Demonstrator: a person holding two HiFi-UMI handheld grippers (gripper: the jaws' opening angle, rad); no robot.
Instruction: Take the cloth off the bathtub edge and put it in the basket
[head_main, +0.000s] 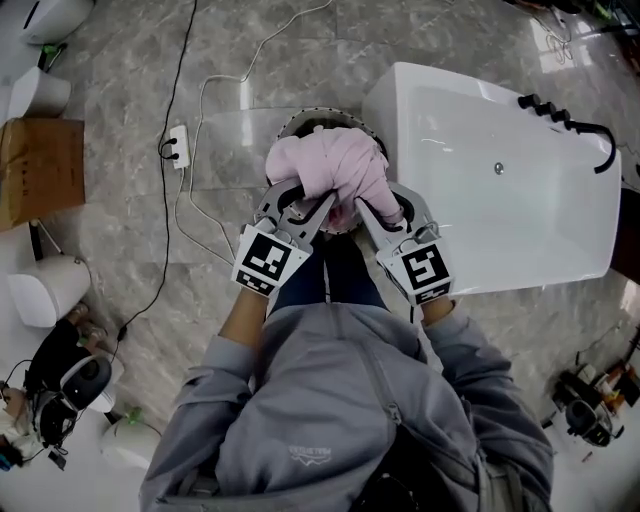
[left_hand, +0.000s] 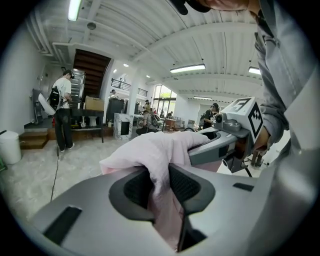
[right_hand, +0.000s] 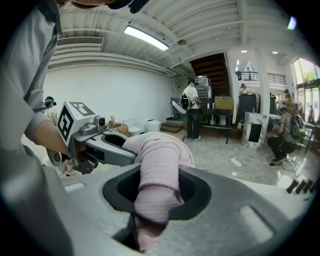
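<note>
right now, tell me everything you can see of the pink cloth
The cloth is pale pink, soft and finely textured, bunched into a rounded lump with folds. Both grippers pinch it: the left gripper clamps a thin fold between its pads, the right gripper a thicker roll. It is held up between them, beside the end of the bathtub, over a round rim that may be the basket; whether it touches that, I cannot tell.

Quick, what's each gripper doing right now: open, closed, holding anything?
Left gripper: closed on the pink cloth.
Right gripper: closed on the same pink cloth.
</note>
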